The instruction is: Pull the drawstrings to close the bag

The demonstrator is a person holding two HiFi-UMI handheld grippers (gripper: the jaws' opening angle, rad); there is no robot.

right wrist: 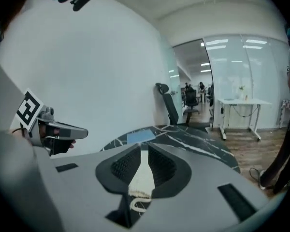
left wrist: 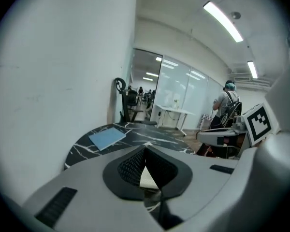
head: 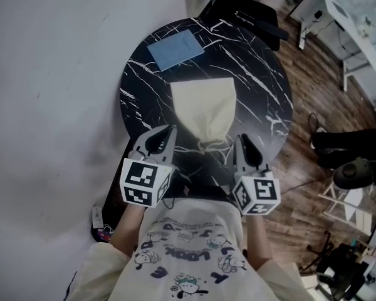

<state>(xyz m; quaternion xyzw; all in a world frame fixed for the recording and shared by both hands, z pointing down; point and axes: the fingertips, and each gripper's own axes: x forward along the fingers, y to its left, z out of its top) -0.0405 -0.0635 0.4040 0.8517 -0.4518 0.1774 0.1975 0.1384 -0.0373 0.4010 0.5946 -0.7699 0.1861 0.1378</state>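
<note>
**A:** What is nearest, and what does it all sit on?

**B:** Closest to the camera is the person's printed shirt (head: 188,256). Just past it are the two marker cubes, one on each gripper. Beyond them is a round black tabletop (head: 263,86) veined in white like marble. It stands on a wooden floor (head: 313,74), hard against a pale wall (head: 50,74) on the left.

**A:** And the room?

**B:** A dark office chair (head: 244,5) stands at the far rim of the tabletop, and a white desk (head: 357,24) stands off to the right. The gripper views show glass partitions (right wrist: 241,66) and ceiling strip lights farther back.

**A:** How are the fingers set?

**B:** The left gripper (head: 166,133) has its fingers pressed together with nothing between them. On the right gripper (head: 243,142) the fingers stand a narrow slit apart and clamp nothing. In its own view the cloth shows through that slit, but it lies beyond the fingers.

**A:** Where is the bag?

**B:** The cream bag (head: 203,108) lies flat near the middle of the tabletop. Its neck is gathered narrow and points toward the person. The drawstrings (head: 213,146) trail loose from the neck onto the dark surface. From the head view the neck and cords fall between the two grippers, left fingers just to one side and right fingers just to the other. Neither gripper holds cloth or cord.

**A:** Anything past the bag?

**B:** A blue pad (head: 175,50) lies flat toward the far left edge, well apart from the bag.
</note>
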